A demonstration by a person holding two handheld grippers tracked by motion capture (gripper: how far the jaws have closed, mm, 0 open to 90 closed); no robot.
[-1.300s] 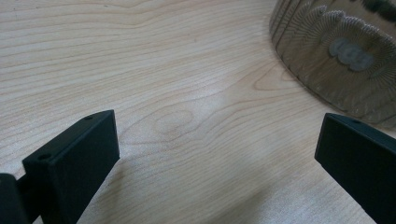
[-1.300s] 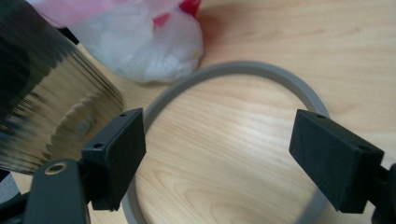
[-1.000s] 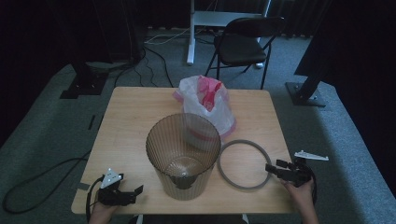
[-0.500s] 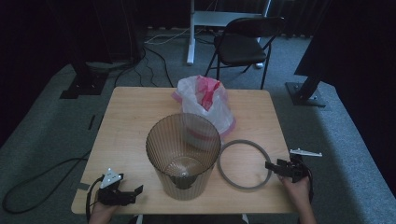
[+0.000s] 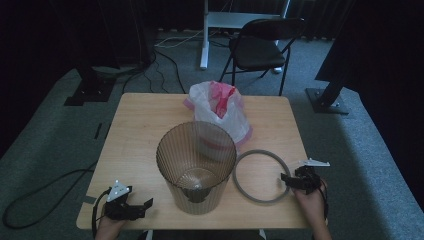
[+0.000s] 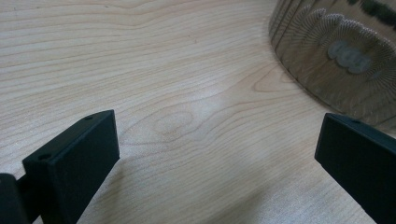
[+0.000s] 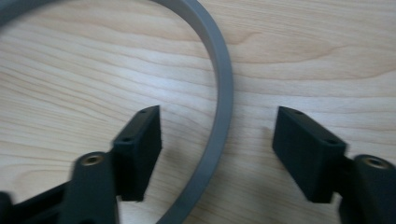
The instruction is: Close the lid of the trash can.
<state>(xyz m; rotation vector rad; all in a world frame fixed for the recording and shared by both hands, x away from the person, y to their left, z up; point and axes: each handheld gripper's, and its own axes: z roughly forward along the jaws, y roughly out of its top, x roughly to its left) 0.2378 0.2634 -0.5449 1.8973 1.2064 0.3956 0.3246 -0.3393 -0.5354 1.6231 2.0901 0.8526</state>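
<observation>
High view: a pale wooden table carries a ribbed, see-through brown bin standing upright near the front edge, a white and pink plastic bag just behind it, and a grey ring lying flat just to the bin's right. The left gripper sits at the front left corner, well apart from the ring and near the bin's base, with a hand behind it. The right gripper sits at the ring's right edge, held by the person's right hand. Beyond the table stand a black folding chair and dark stands on grey carpet.

Right gripper view adds what the high view is too small to show: the jaws of the right gripper are spread wide and straddle the ring's band, one jaw inside the hoop and one outside, neither touching it.

Left gripper view shows the left gripper with jaws spread wide over bare wood grain, nothing between them, and the ribbed lower wall of the bin at the upper right. An embossed oval mark sits on the bin's base, but its lettering is too blurred to read.
</observation>
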